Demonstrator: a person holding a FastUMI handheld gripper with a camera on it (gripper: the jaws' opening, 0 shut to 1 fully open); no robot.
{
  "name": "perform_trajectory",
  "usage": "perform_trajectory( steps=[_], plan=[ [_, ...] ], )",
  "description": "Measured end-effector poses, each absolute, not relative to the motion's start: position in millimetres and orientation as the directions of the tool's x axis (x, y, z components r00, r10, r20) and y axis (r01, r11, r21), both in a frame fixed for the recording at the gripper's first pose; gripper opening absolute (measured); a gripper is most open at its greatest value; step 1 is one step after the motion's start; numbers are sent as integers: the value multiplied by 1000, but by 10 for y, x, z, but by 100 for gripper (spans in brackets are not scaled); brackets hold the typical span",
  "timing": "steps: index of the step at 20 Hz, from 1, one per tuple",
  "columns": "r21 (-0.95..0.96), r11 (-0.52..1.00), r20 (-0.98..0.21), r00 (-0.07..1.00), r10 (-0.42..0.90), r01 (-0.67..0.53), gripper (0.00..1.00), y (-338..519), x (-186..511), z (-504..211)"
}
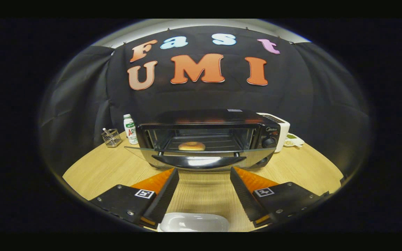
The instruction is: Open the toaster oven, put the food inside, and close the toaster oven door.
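A black toaster oven (pixel 208 137) stands on the wooden table just beyond my fingers. Its glass door (pixel 197 158) hangs down open, with the handle toward me. On the wire rack inside lies a round golden bun (pixel 192 146). My gripper (pixel 204 172) is open, its two orange-and-black fingers spread wide just short of the door's front edge, with nothing between them. An empty white plate (pixel 194 222) sits on the table below and between the fingers, close to me.
Left of the oven stand a white bottle (pixel 130 129) and a small wire basket (pixel 111 137). Behind the oven's right side are a white appliance (pixel 280 130) and a small dish (pixel 293 140). Bare wooden table (pixel 103 167) spreads on both sides.
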State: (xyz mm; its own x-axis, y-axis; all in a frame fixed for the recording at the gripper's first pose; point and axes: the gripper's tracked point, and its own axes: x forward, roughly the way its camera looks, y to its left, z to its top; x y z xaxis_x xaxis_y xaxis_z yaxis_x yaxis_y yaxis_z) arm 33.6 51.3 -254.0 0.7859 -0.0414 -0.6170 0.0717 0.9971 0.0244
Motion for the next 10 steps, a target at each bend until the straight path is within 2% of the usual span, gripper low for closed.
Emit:
perform_trajectory(
  steps=[10],
  plan=[
    [37,997,-568,823,-34,66,88,580,676,-2495]
  ],
)
